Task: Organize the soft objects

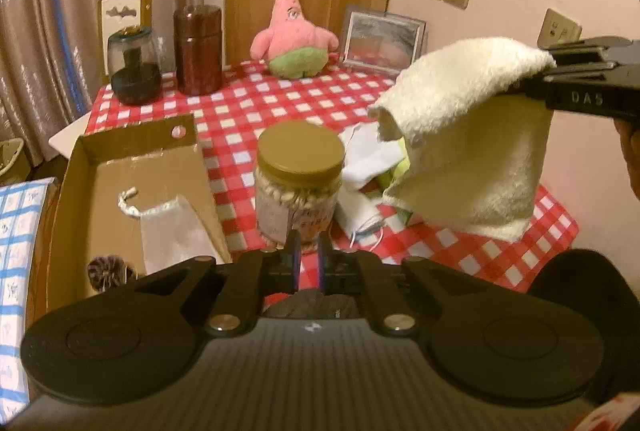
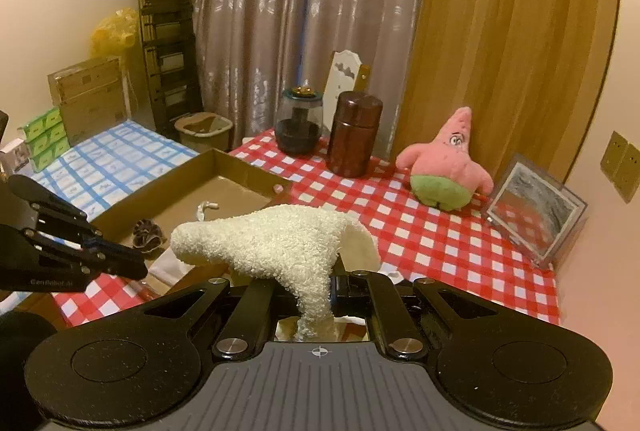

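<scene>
The cream towel [image 1: 464,127] hangs in the air above the red-checked tablecloth [image 1: 256,103], pinched by one edge in my right gripper [image 1: 548,79]. My left gripper [image 1: 308,251] is closed on nothing. I judge this the carrying step; next I need to swing it over the cardboard box [image 1: 120,183] and let go.

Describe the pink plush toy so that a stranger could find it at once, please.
Look at the table with the red and white checked cloth, at its far side near the wooden door. The pink plush toy sits there between the dark brown canister and the leaning picture frame. Only it is star-shaped and soft, with green shorts.
</scene>
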Action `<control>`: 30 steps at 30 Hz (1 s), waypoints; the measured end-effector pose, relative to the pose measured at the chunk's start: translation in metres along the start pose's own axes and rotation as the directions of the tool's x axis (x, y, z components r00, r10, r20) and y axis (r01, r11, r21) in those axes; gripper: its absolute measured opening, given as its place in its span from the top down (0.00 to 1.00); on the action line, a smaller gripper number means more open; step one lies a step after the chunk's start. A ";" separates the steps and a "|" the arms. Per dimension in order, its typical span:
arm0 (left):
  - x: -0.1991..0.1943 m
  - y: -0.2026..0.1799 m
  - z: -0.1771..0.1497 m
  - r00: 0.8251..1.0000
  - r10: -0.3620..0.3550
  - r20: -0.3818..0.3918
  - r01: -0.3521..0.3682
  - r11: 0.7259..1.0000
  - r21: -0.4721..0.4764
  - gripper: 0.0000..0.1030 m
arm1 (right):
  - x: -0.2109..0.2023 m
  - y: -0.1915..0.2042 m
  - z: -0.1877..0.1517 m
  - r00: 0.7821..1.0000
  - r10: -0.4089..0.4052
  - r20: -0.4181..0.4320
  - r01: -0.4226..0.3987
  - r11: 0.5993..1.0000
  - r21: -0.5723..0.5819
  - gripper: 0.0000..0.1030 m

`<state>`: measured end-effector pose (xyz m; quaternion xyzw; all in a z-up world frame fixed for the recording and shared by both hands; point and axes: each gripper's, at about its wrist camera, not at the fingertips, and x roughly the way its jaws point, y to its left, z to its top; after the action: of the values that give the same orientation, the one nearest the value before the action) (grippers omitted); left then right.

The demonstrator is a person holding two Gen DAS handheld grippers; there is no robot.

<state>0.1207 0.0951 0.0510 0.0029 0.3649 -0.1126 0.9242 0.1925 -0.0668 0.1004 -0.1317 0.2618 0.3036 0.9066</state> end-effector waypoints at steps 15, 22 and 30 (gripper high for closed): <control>0.034 -0.029 -0.068 0.980 -0.025 -0.196 0.055 0.987 0.149 0.31 | 0.010 -0.010 -0.039 0.999 0.015 -0.052 -0.009 0.994 0.105 0.93; 0.064 -0.056 -0.099 0.940 -0.017 -0.342 0.149 0.919 0.365 0.30 | 0.018 -0.019 -0.049 0.997 0.006 -0.074 0.004 0.990 0.139 0.93; 0.087 -0.048 -0.108 0.924 0.026 -0.380 0.129 0.918 0.376 0.58 | 0.023 -0.025 -0.054 0.996 -0.004 -0.090 0.018 0.988 0.153 0.93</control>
<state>0.0992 0.0403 -0.0834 0.2004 0.5056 -0.2058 0.8135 0.2029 -0.0968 0.0449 -0.0765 0.3238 0.2714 0.9031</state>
